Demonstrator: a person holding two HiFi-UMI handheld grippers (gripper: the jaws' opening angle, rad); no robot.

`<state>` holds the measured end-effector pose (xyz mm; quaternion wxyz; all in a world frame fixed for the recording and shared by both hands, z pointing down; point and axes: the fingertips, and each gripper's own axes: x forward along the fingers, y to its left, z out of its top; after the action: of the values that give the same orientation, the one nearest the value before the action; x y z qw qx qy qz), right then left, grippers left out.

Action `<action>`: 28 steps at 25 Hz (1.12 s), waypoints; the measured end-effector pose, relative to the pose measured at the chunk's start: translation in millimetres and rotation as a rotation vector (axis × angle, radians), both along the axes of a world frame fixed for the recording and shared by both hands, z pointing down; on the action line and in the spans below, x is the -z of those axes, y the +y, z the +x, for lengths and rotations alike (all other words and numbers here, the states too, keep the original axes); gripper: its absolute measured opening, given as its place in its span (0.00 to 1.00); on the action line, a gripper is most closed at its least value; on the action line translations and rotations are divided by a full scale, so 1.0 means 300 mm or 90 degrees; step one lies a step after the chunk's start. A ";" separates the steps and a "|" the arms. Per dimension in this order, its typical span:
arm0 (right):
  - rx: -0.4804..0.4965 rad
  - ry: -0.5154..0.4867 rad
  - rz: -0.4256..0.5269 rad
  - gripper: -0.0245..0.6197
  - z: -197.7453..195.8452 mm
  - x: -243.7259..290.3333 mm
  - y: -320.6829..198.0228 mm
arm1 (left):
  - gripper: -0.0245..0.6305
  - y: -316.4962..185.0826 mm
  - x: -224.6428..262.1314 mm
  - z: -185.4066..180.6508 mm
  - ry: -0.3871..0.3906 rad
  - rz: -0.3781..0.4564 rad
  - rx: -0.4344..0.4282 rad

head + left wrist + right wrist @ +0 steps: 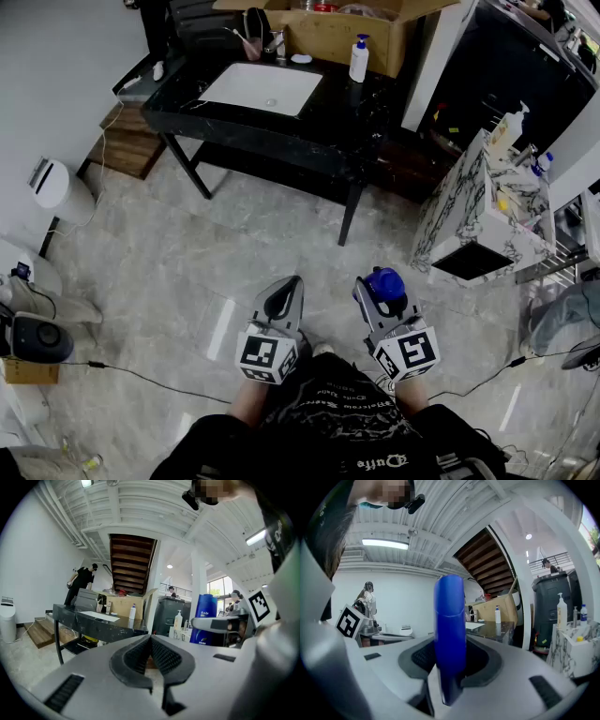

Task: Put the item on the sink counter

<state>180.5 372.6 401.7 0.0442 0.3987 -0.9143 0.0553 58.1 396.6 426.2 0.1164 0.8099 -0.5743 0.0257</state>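
Note:
A blue bottle stands upright between the jaws of my right gripper, which is shut on it; in the head view the blue bottle shows from above, low over the floor. My left gripper is beside it, shut and empty, its pads meeting. The black sink counter with a white basin stands far ahead at the top of the head view. The left gripper view also shows the sink counter and the blue bottle to its right.
A white pump bottle, a cup with brushes and a cardboard box stand on the counter. A marble-patterned cabinet with bottles is at the right. A white bin and cables lie on the grey tiled floor at the left.

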 end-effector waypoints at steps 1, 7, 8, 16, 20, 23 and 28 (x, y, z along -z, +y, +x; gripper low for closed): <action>-0.002 0.001 -0.003 0.26 0.002 -0.007 0.001 | 0.05 0.000 0.001 0.004 0.000 0.000 -0.002; -0.017 0.004 -0.008 0.26 -0.014 -0.023 -0.020 | 0.05 -0.024 0.001 0.000 -0.004 0.005 -0.021; -0.022 0.003 -0.008 0.26 -0.022 -0.021 -0.027 | 0.05 -0.033 -0.001 -0.010 -0.003 0.005 -0.023; -0.057 -0.014 -0.008 0.26 -0.101 0.010 -0.137 | 0.05 -0.157 -0.016 -0.098 0.007 0.002 -0.049; -0.074 -0.021 -0.003 0.26 -0.156 0.016 -0.203 | 0.05 -0.229 -0.013 -0.150 0.007 0.009 -0.072; -0.083 -0.024 0.010 0.26 -0.202 0.029 -0.246 | 0.05 -0.284 0.002 -0.197 0.017 0.017 -0.087; -0.104 -0.026 0.017 0.26 -0.261 0.038 -0.284 | 0.05 -0.321 0.011 -0.256 0.031 0.017 -0.120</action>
<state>102.2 287.3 390.3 0.0154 0.4711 -0.8802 0.0549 -18.6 300.4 423.0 0.1166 0.8623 -0.4926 0.0088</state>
